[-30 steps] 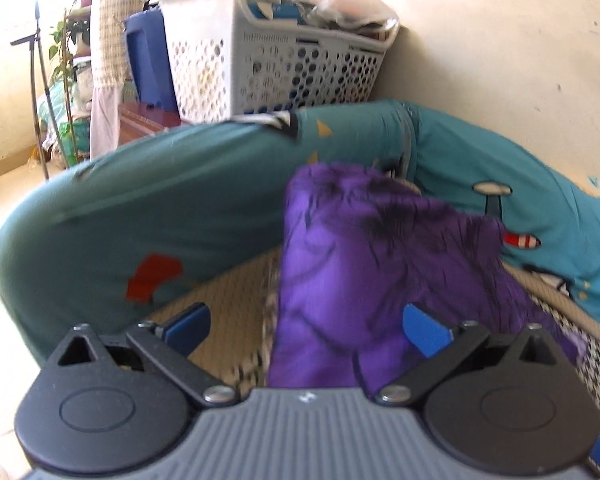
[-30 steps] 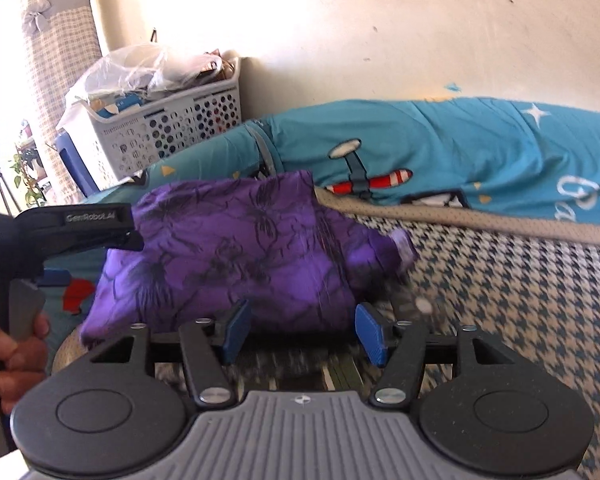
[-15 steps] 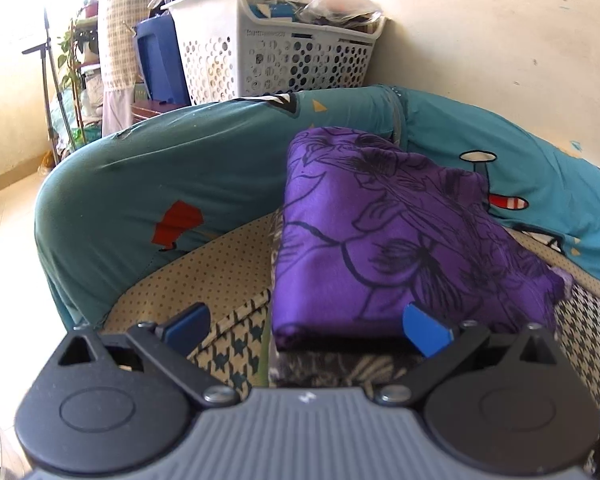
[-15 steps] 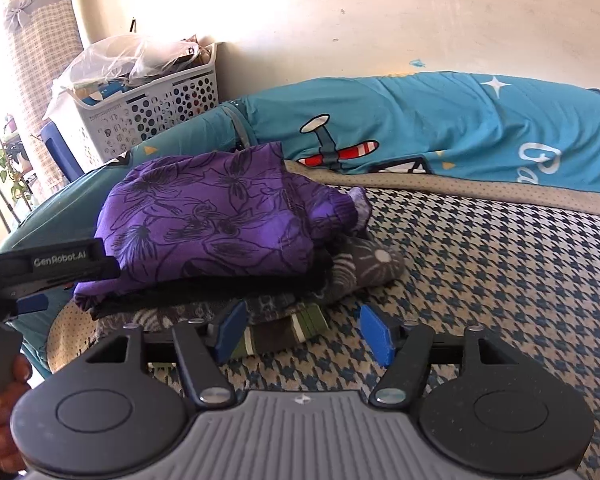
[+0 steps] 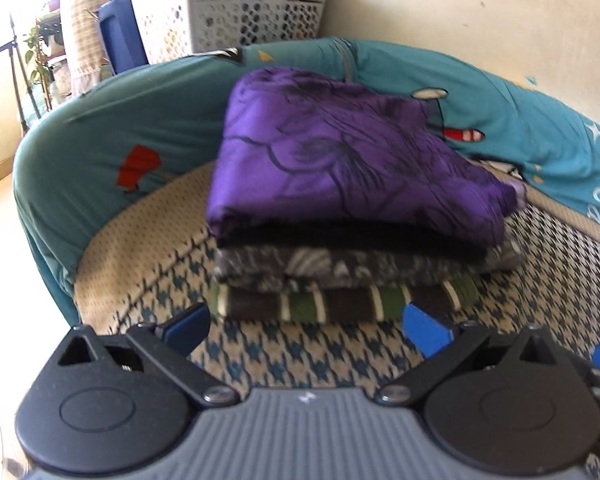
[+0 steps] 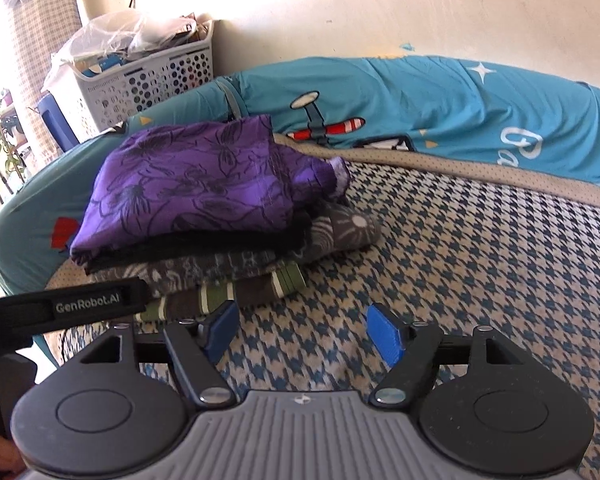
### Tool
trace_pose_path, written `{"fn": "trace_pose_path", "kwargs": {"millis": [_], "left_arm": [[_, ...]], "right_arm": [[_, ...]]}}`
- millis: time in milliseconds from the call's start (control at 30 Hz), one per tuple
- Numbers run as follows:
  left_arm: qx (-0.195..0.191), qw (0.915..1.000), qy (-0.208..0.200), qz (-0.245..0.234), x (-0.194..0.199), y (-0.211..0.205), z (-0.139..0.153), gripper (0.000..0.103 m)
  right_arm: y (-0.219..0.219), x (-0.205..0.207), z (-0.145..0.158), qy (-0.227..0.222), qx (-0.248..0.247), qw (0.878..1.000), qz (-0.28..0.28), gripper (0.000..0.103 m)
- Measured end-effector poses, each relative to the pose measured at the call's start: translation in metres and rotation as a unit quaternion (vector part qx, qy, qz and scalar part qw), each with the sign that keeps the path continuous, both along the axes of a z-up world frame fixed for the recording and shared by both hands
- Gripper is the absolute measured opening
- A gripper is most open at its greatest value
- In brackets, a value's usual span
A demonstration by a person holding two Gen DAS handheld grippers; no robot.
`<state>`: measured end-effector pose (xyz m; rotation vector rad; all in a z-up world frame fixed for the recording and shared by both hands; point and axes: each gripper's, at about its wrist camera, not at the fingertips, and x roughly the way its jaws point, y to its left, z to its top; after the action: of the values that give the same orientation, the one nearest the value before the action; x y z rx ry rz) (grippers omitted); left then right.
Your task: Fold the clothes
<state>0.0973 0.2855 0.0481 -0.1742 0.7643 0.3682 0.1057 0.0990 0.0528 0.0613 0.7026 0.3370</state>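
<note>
The purple garment sat folded atop the stack on the checked blanket. Left gripper was spread wide, empty; right gripper was opening, nothing between its fingers. That piece looked done; next would be finding another garment.

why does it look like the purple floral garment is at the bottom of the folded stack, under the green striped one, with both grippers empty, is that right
Not quite. The purple floral garment lies on top of the stack, and the green striped one is at the bottom, as the left wrist view shows. The rest holds: the left gripper is empty, and the right gripper, jaws opening, has nothing between them.
</note>
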Motion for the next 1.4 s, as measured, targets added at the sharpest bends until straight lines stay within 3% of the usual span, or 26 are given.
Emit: {"fn": "trace_pose_path", "kwargs": {"millis": [400, 933, 1400], "left_arm": [[0.002, 0.9995, 0.028, -0.013, -0.004, -0.018, -0.016, 0.103], [-0.024, 0.9984, 0.050, -0.005, -0.004, -0.020, -0.027, 0.103], [-0.019, 0.9988, 0.044, -0.004, -0.009, -0.024, -0.027, 0.103]], "right_arm": [[-0.020, 0.002, -0.011, 0.036, -0.014, 0.999, -0.019, 0.077], [-0.013, 0.003, -0.018, 0.061, -0.067, 0.996, 0.000, 0.084], [-0.017, 0.003, -0.022, 0.080, -0.075, 0.994, 0.008, 0.085]]}}
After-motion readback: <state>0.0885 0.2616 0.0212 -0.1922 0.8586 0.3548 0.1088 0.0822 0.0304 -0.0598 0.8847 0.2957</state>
